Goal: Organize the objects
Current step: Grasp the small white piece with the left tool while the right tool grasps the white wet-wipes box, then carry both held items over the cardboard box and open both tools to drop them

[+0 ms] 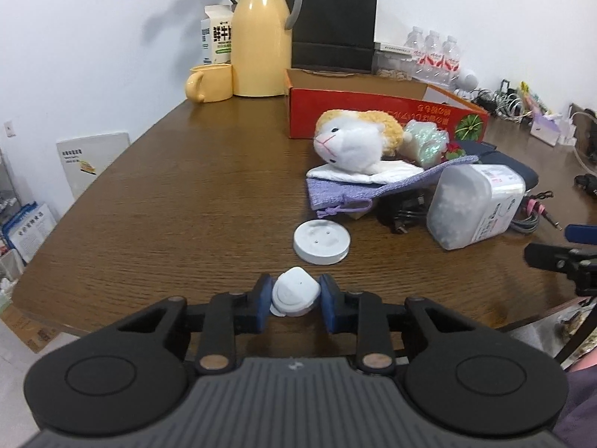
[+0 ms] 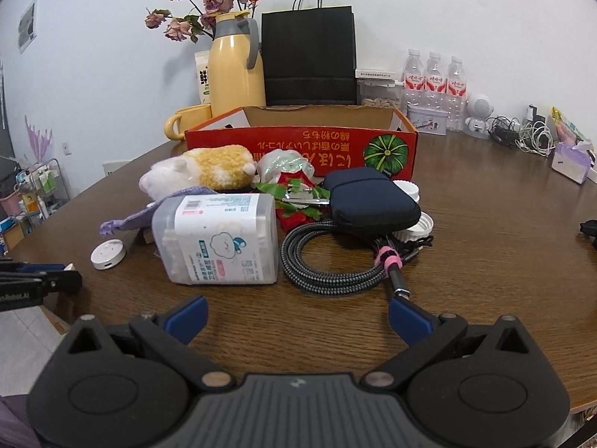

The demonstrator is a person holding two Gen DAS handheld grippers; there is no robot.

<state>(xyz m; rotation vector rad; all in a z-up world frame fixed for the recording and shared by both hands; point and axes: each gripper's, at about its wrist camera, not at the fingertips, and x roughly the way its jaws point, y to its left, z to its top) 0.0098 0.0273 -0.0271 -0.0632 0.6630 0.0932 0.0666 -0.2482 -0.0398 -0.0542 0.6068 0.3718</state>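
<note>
Spanning both views, a cluttered brown wooden table [image 1: 186, 194] meets white walls [image 1: 74, 37].

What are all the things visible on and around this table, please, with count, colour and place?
small device: one, white, between the left gripper's pads
round disc: one, white, just beyond it
plush toy: one, white and yellow, before the box
box: one, red, open, mid-table
swab container: one, translucent, lying on its side
cable: one coil, grey-black
pouch: one, dark blue
thermos: one, yellow, at the back
mug: one, yellow, beside the thermos
paper bag: one, black
water bottles: three, clear
left gripper: shut on the device
right gripper: open, holding nothing
</note>
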